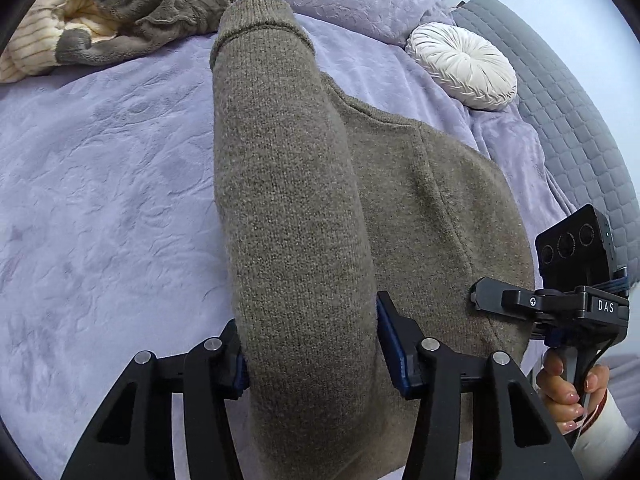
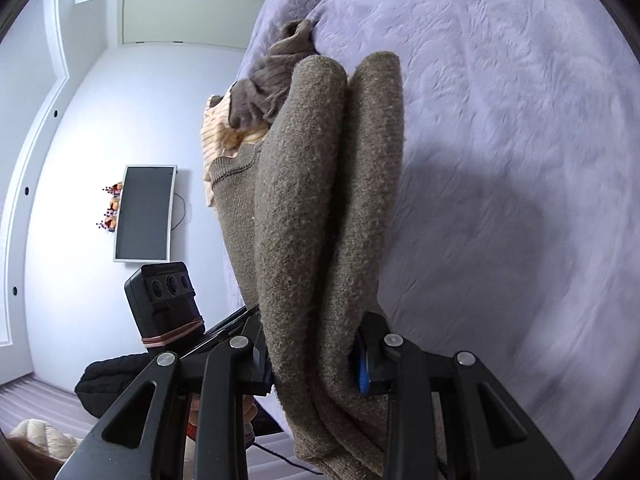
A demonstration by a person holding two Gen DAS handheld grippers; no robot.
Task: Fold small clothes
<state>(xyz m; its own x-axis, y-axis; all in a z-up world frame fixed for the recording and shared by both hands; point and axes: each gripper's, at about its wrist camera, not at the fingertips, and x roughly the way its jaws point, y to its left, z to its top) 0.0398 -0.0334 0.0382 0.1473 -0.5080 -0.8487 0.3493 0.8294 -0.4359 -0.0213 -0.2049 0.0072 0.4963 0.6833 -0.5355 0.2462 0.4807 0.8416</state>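
Evidently the fold was under way. Left wrist view: the left gripper [image 1: 312,354] pinched a rolled sleeve of the grey-brown knitted sweater [image 1: 420,208], raised over the lilac quilted bedspread [image 1: 100,200]; the right gripper [image 1: 480,300] gripped its edge. Right wrist view: the right gripper [image 2: 314,364] clamped bunched knit. Next, I judged, both should carry the held edge across evenly.

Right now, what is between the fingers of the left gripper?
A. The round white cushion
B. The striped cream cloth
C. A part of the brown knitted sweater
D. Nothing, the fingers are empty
C: in the left wrist view the left gripper has both pads pressed against a thick fold of the brown knitted sweater, while the round white cushion and the striped cream cloth lie apart on the bed.
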